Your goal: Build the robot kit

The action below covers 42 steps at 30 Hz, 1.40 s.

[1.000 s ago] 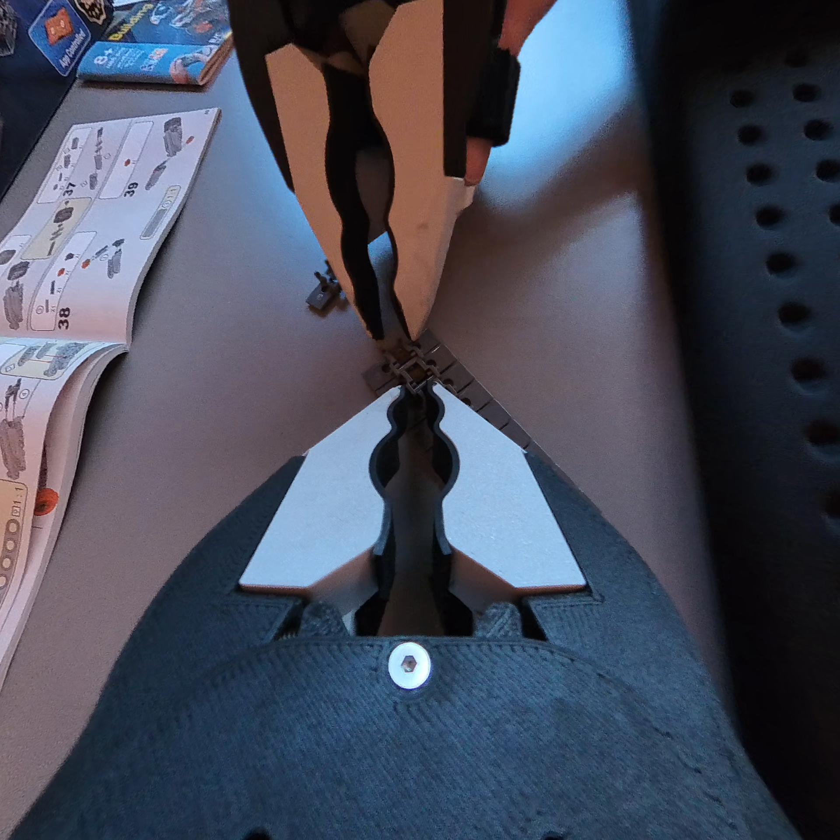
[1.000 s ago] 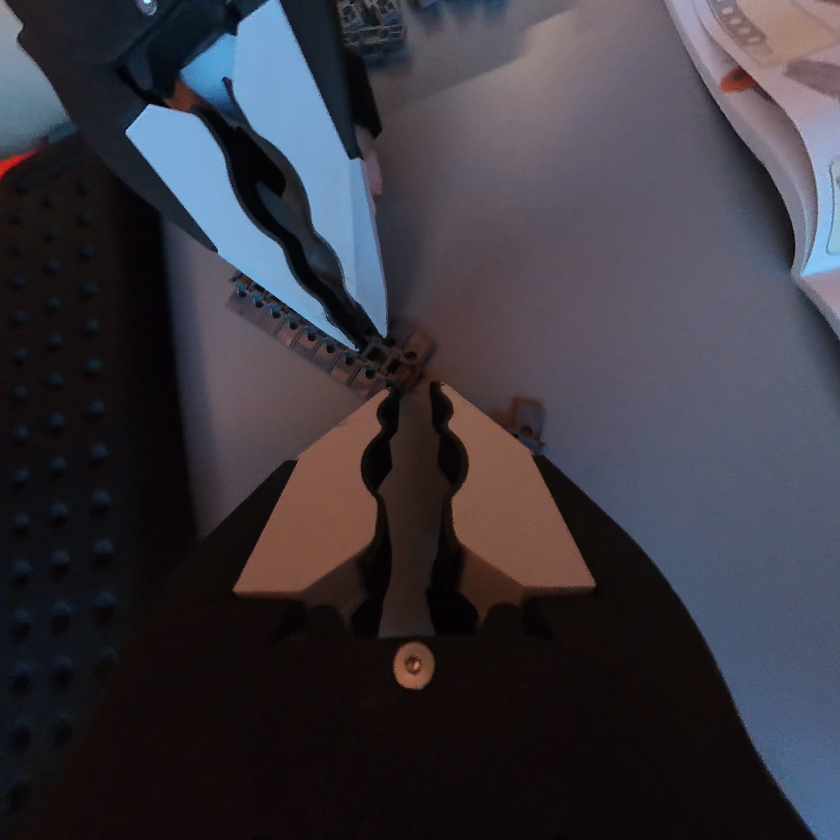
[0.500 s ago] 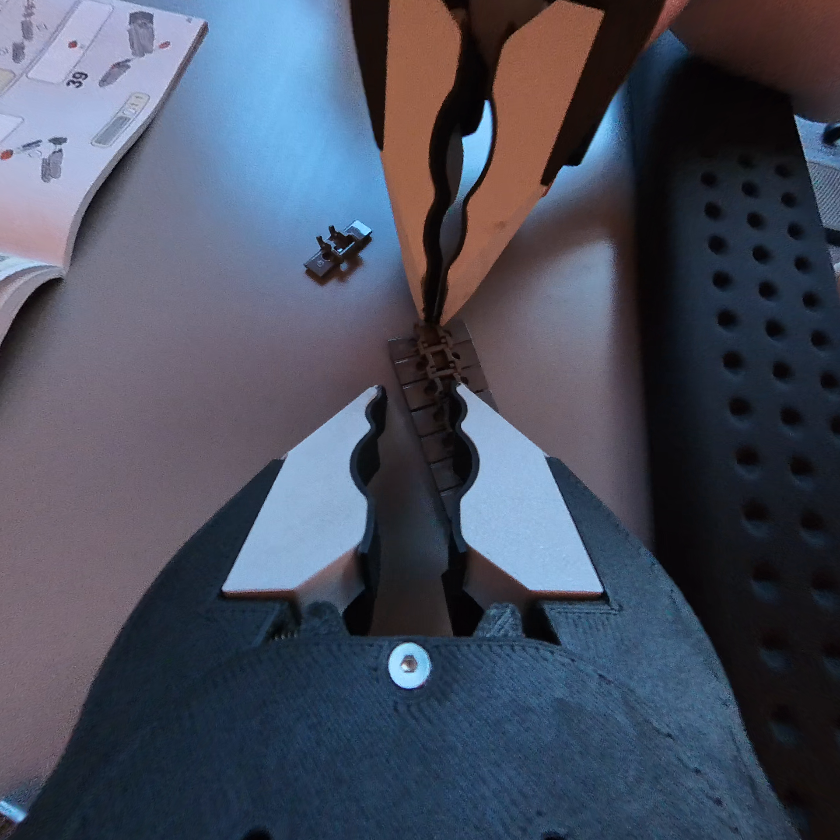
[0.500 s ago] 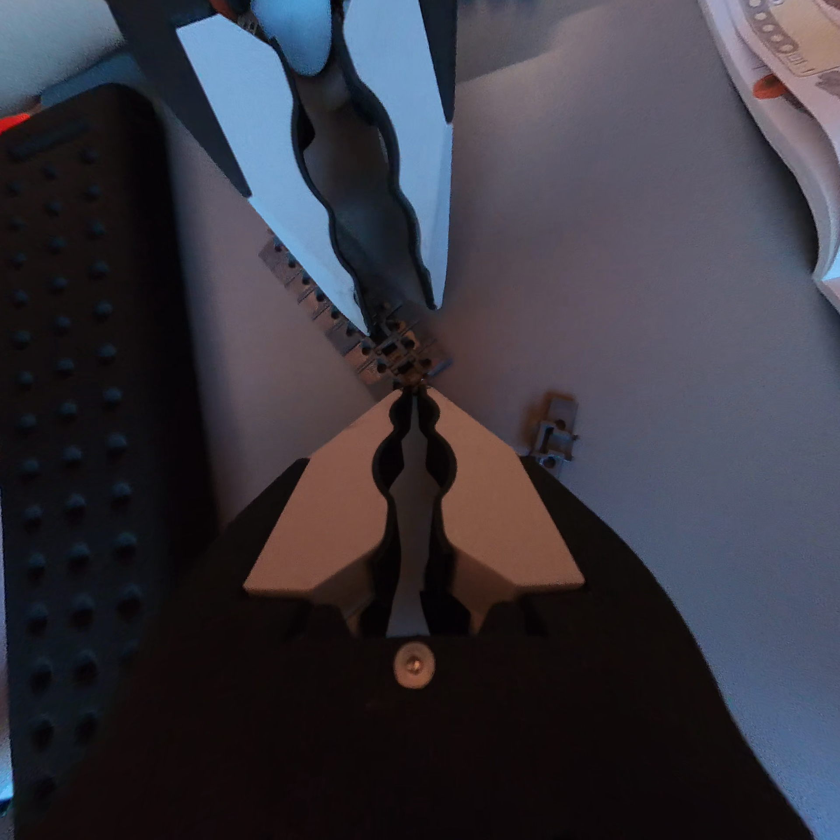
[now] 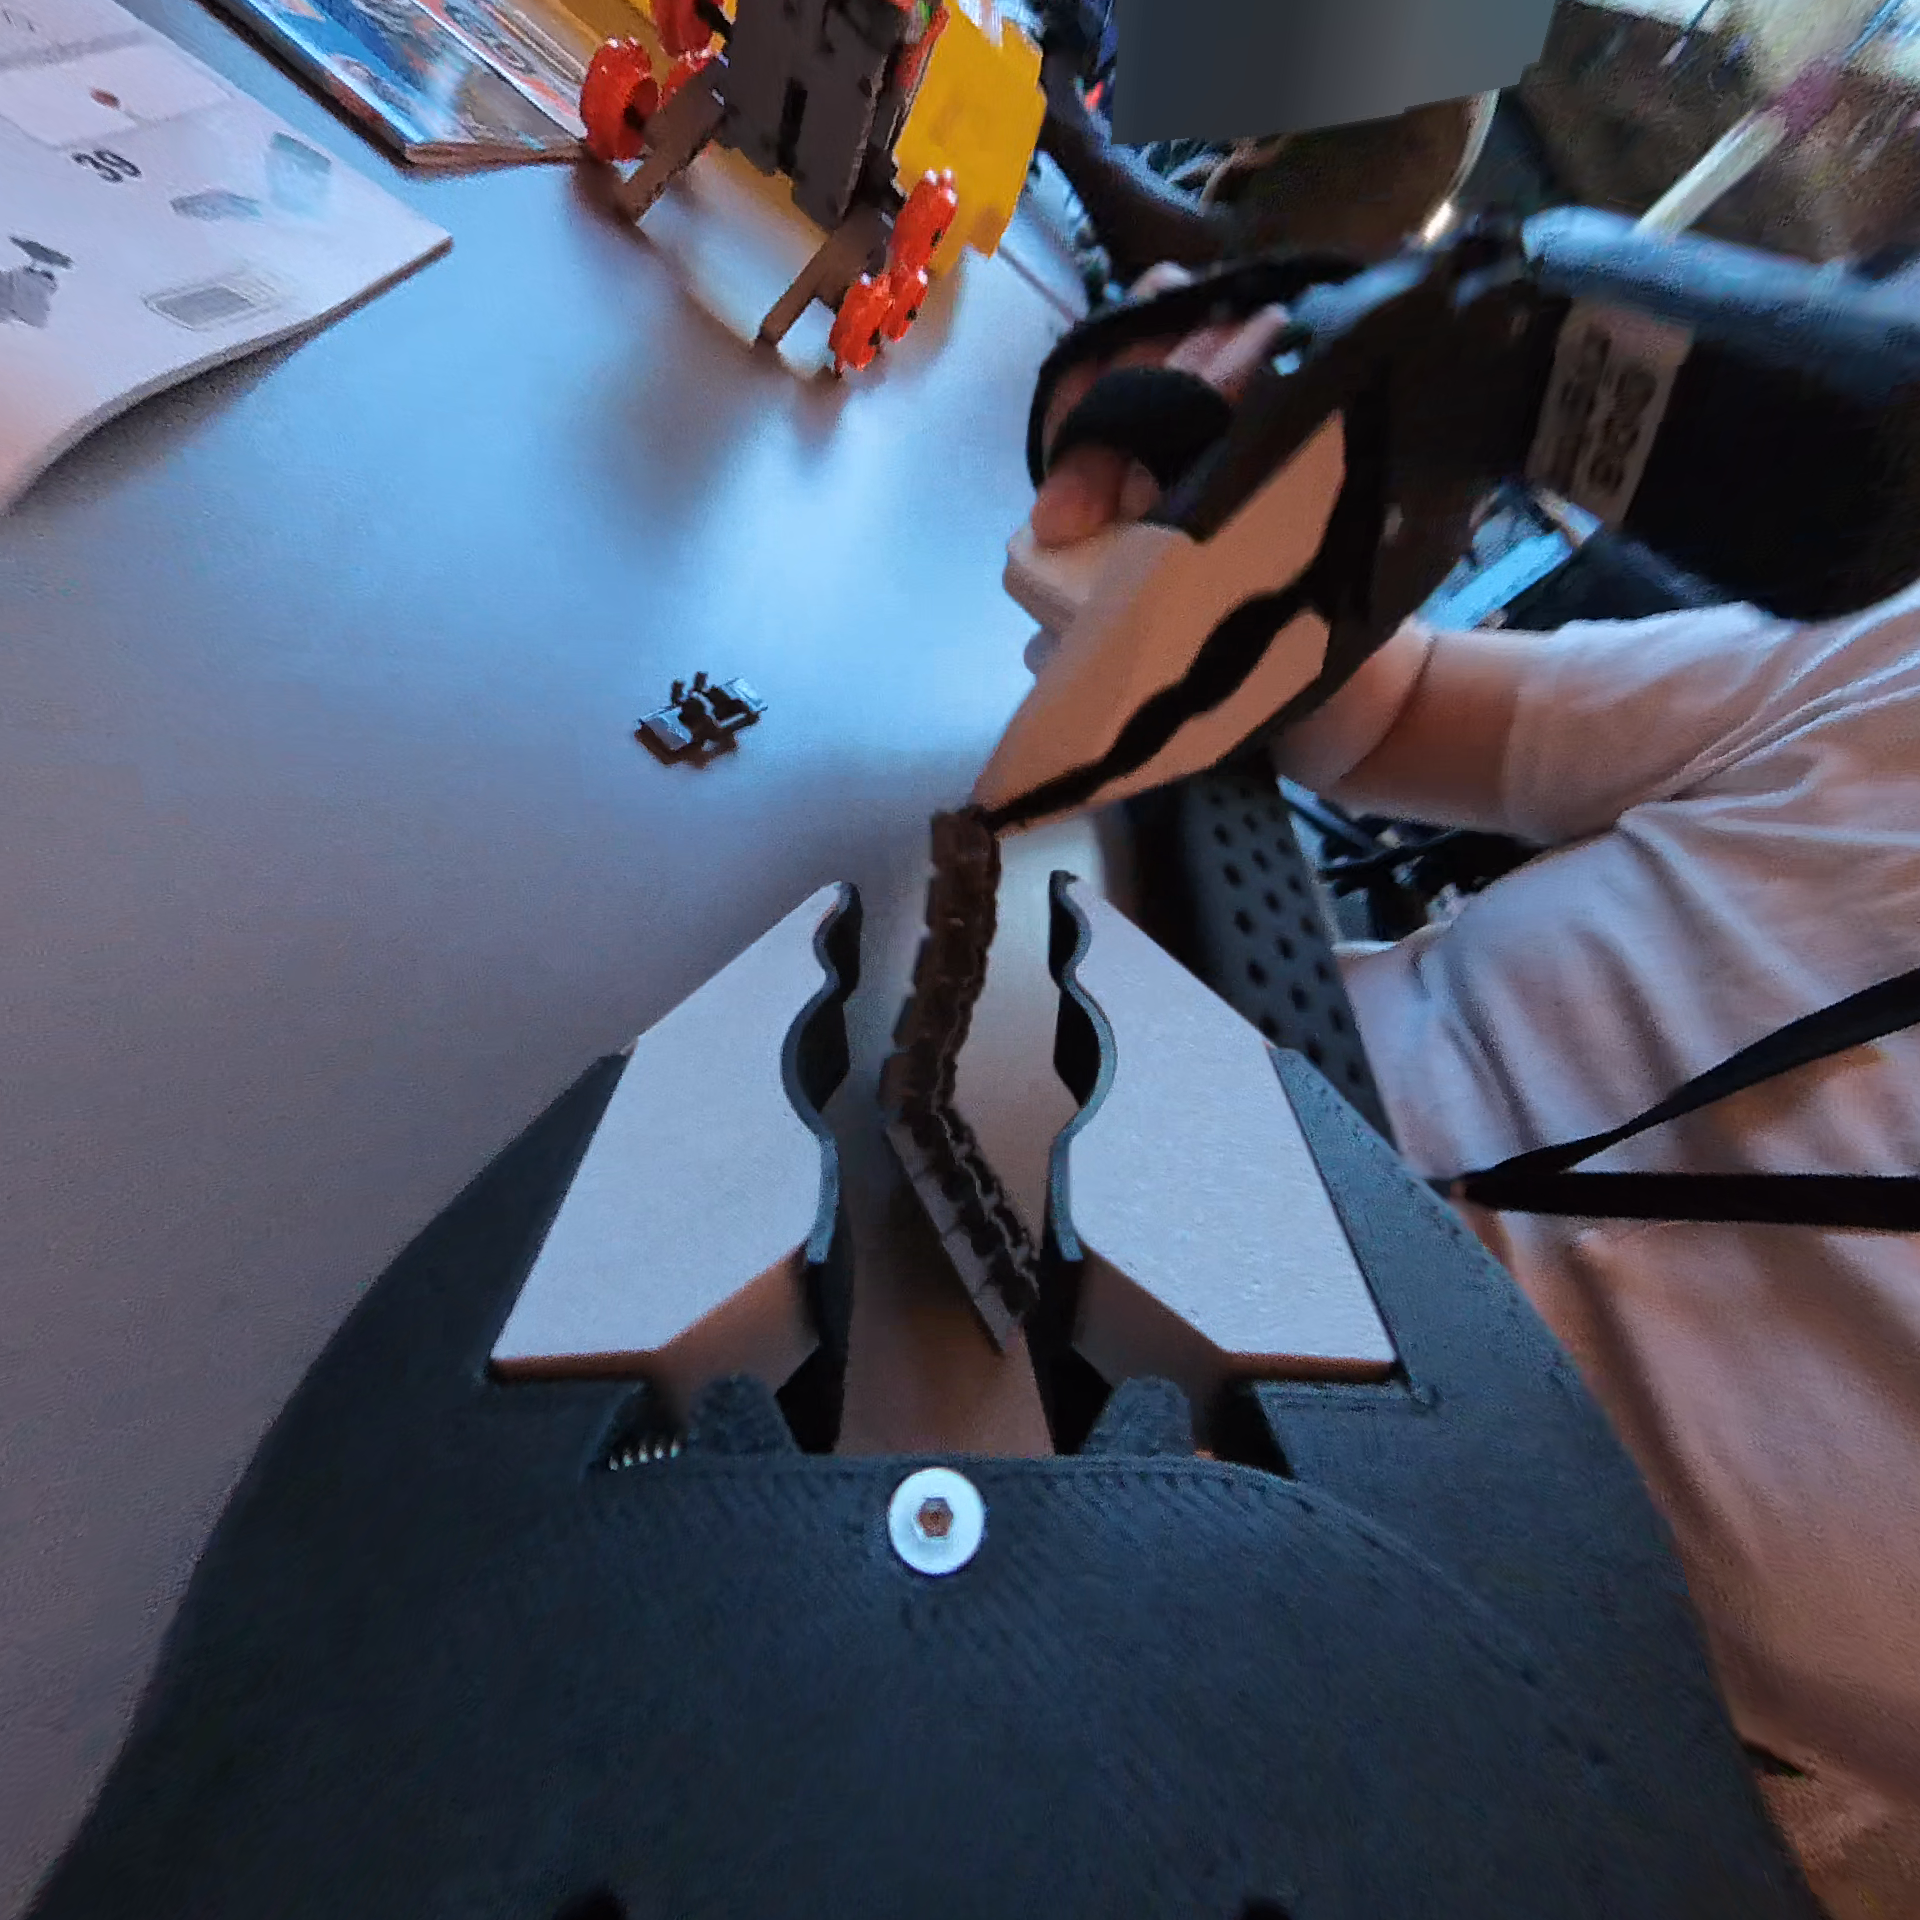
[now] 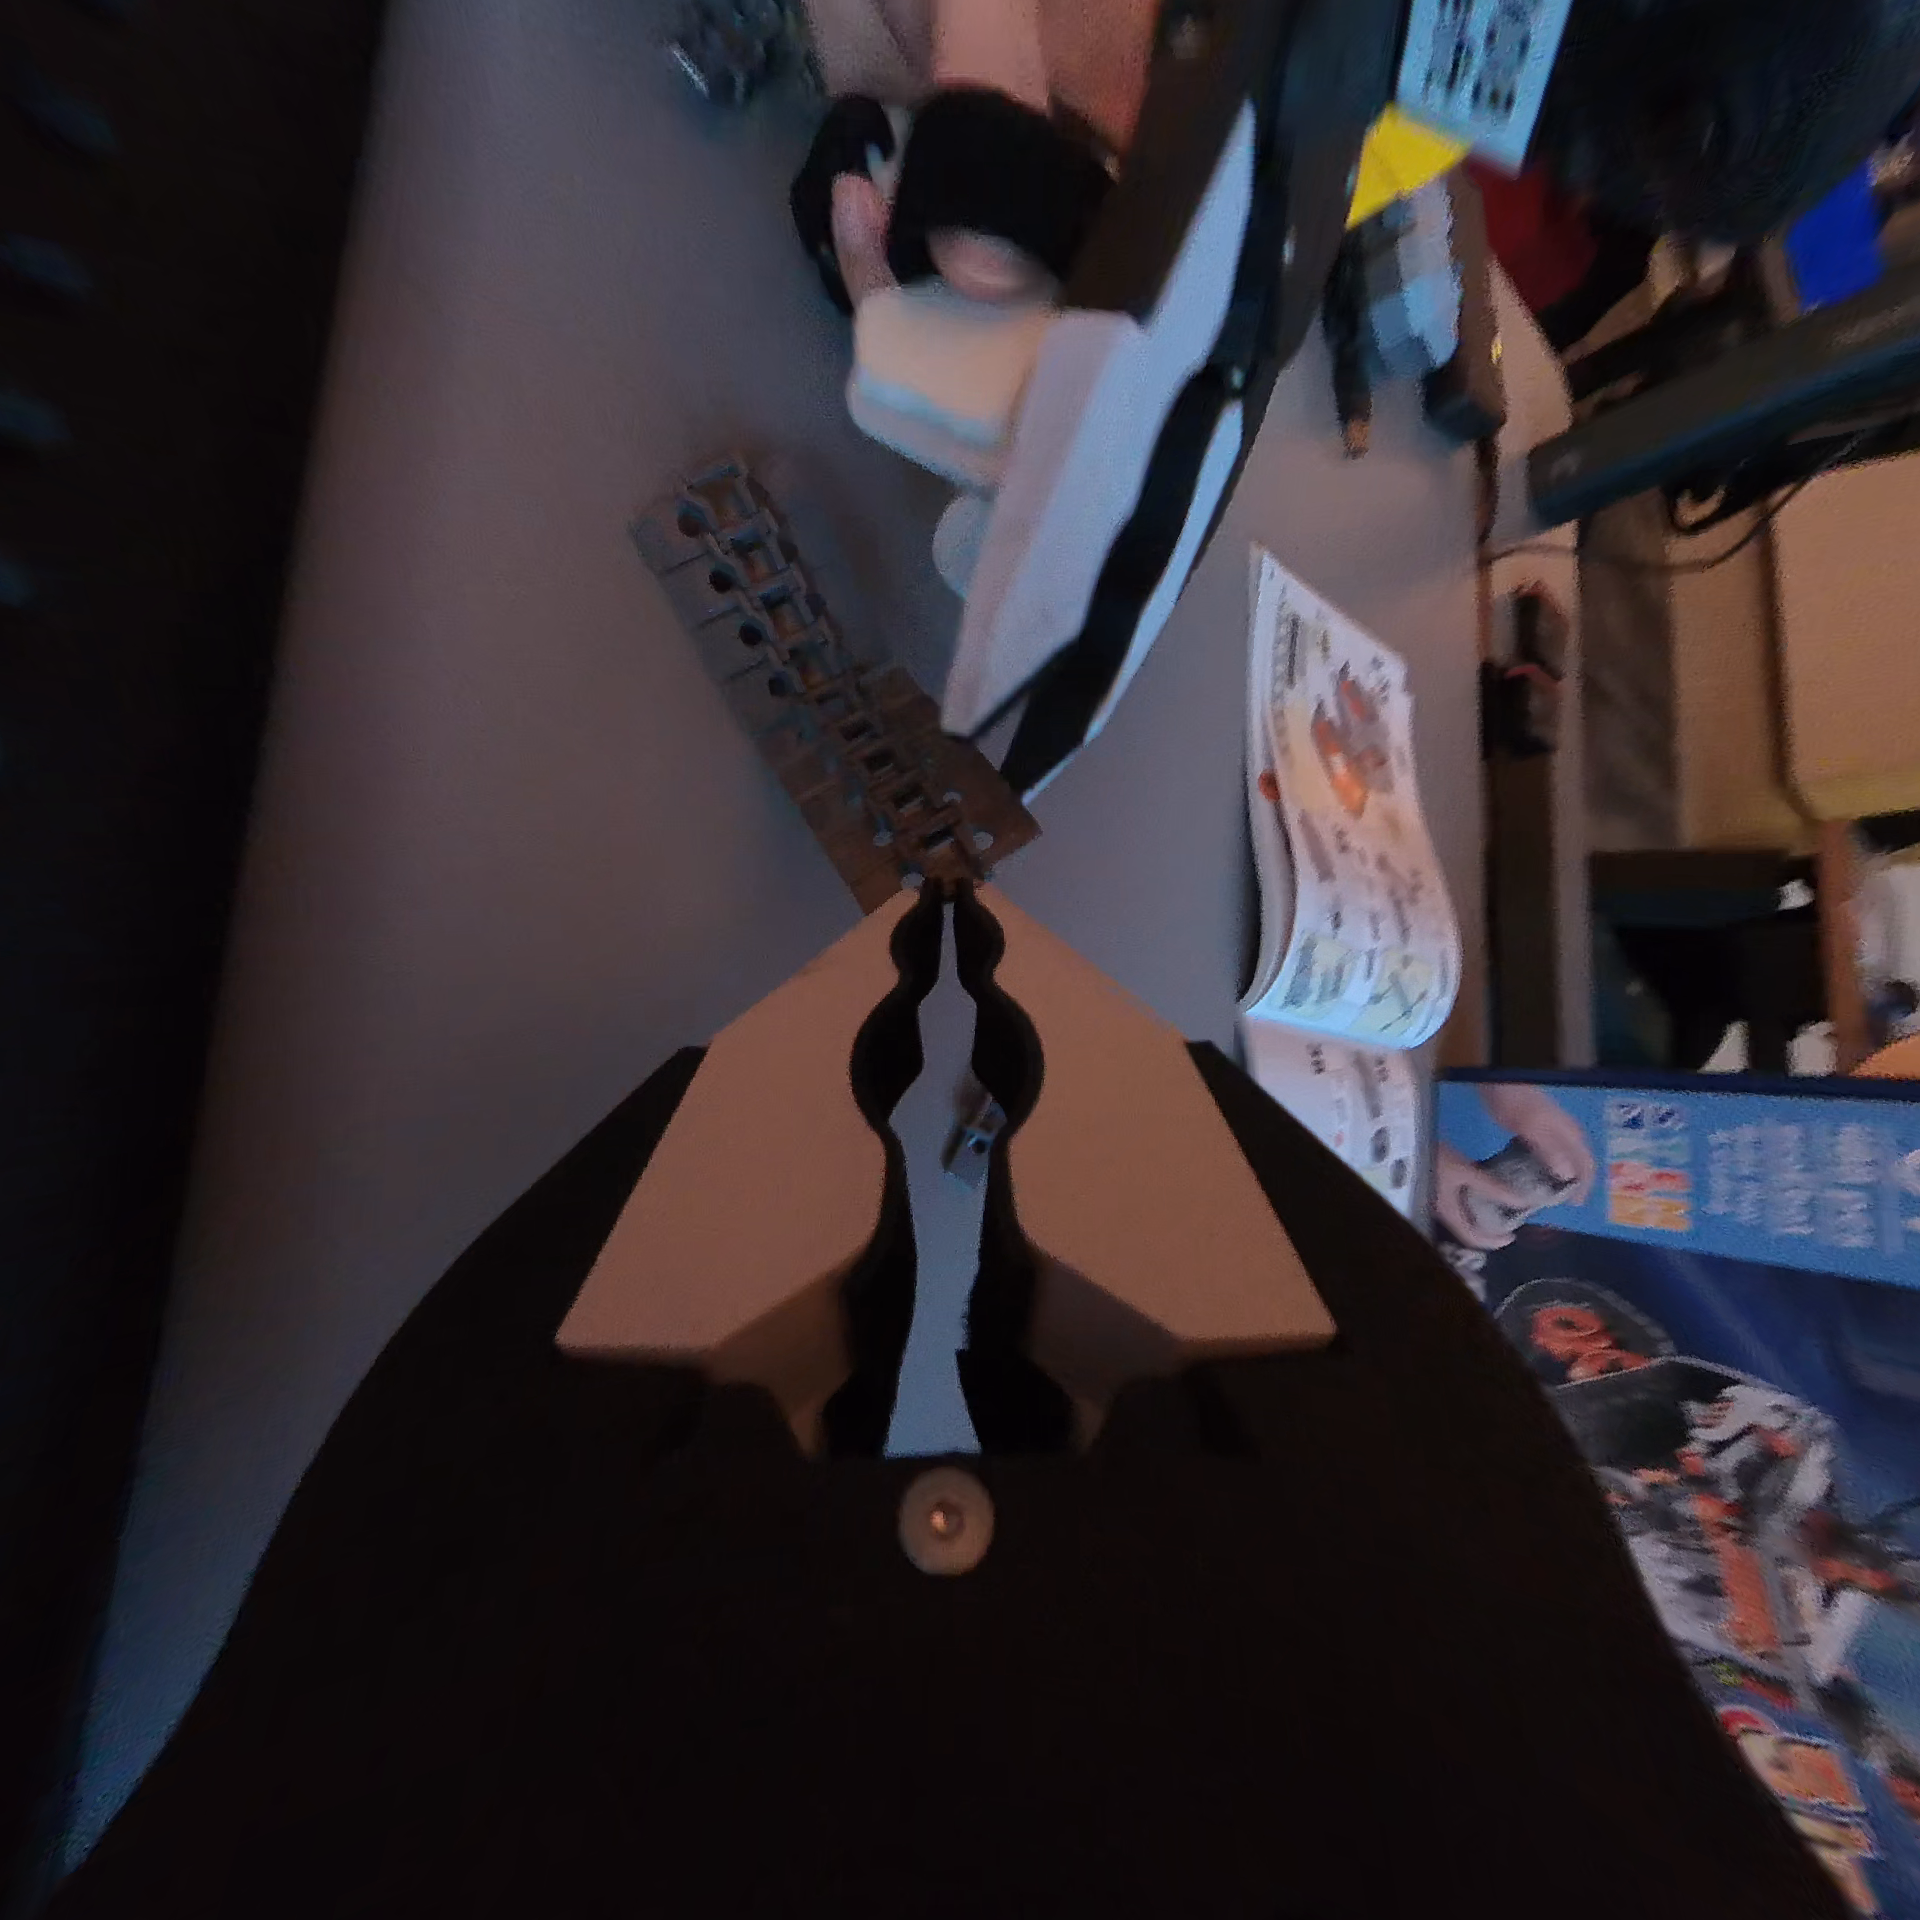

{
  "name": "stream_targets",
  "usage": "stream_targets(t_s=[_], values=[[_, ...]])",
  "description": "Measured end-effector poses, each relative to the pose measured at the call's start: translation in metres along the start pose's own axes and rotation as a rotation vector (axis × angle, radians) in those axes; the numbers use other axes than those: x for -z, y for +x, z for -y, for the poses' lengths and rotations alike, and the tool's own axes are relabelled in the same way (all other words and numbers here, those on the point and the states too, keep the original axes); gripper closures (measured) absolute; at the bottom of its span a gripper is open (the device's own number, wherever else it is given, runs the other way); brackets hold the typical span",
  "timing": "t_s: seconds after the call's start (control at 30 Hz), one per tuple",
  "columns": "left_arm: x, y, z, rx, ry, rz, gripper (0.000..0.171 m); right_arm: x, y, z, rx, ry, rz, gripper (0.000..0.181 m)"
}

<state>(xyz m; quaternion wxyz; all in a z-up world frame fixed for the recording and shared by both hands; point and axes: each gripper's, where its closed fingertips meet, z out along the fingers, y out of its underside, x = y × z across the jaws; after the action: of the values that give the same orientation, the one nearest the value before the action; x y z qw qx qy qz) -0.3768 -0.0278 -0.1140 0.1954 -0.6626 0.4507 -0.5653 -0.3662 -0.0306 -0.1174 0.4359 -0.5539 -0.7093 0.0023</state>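
A dark grey chain of toy track links (image 5: 951, 997) hangs from its top end, its lower part bent toward the grey table (image 5: 416, 831). My right gripper (image 6: 940, 883) is shut on that end link; the chain (image 6: 810, 686) runs away up-left in its view. In the left wrist view the right gripper (image 5: 982, 816) comes in from the right, held by a gloved hand. My left gripper (image 5: 951, 899) is open, with the chain between its fingers and touching neither. It also shows in the right wrist view (image 6: 1013, 758), just behind the chain. A single loose link (image 5: 698, 717) lies on the table.
An open instruction booklet (image 5: 156, 260) lies far left; it also shows in the right wrist view (image 6: 1340, 810). A yellow and black brick model with orange wheels (image 5: 852, 135) stands at the back. A blue box (image 6: 1714, 1351), a black perforated panel (image 5: 1247, 935) and a person's sleeve (image 5: 1662, 935) are at the right. My two grippers' fingertips are within a few centimetres of each other.
A second ago the left gripper was shut on the chain and the right open. The left let go, the right shut on the end link and lifted it off the table.
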Motion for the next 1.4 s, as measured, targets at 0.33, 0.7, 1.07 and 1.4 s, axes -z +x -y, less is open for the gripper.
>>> stream_targets(t_s=[0.33,0.7,1.07,1.4], values=[[0.000,0.010,-0.006,0.065,-0.033,-0.104,0.170,0.002,0.007,0.008,-0.136,0.146,-0.002,0.175],[0.001,0.021,-0.002,-0.052,-0.001,-0.122,0.171,0.006,-0.015,0.015,-0.840,0.376,0.568,0.178],[-0.003,0.025,0.006,0.030,0.065,-0.173,0.131,-0.003,-0.010,0.005,-0.978,0.297,0.508,0.180],[-0.016,-0.001,-0.017,0.113,-0.087,-0.005,0.135,-0.018,-0.014,-0.009,-1.125,0.226,0.523,0.180]])
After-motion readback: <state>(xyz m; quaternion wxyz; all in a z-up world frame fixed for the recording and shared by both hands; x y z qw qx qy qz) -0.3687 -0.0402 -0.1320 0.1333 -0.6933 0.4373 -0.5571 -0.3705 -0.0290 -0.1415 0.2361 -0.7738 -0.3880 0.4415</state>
